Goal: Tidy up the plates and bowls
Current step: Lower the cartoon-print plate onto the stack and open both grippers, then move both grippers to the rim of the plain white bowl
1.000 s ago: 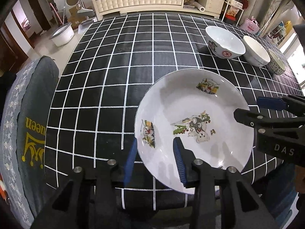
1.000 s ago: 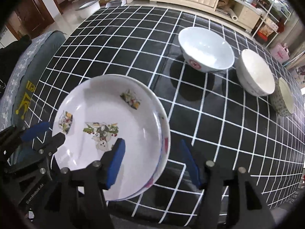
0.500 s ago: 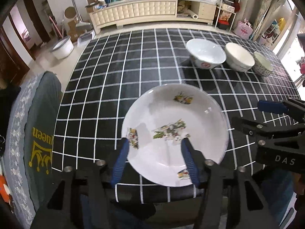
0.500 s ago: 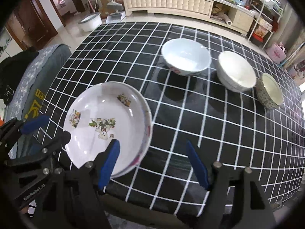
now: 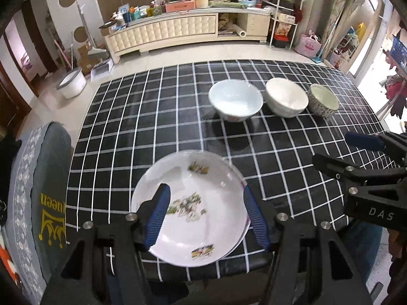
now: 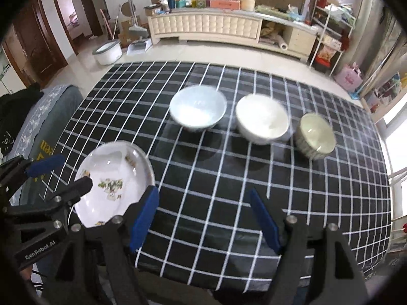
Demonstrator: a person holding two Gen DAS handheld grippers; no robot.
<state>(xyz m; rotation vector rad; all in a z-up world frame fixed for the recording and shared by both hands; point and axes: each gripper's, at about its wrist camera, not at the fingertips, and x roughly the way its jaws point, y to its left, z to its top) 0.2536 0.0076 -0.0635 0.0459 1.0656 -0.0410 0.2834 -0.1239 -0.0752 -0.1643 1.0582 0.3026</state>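
Observation:
A white plate with cartoon prints lies on another plate at the near edge of the black checked table; it also shows in the right wrist view. My left gripper is open and empty, above the plate's near side. My right gripper is open and empty, over the table to the right of the plates. Three bowls stand in a row further back: a pale blue bowl, a white bowl and a small patterned bowl; all three also show in the right wrist view.
A grey padded chair with a yellow print stands at the table's left edge. Beyond the table is tiled floor, a white basin and a long cream cabinet. A shelf rack stands at the back right.
Both grippers have pulled back and up from the plates, so more of the table and room shows. The left gripper's fingers have spread wider. The plates and bowls stay where they were.

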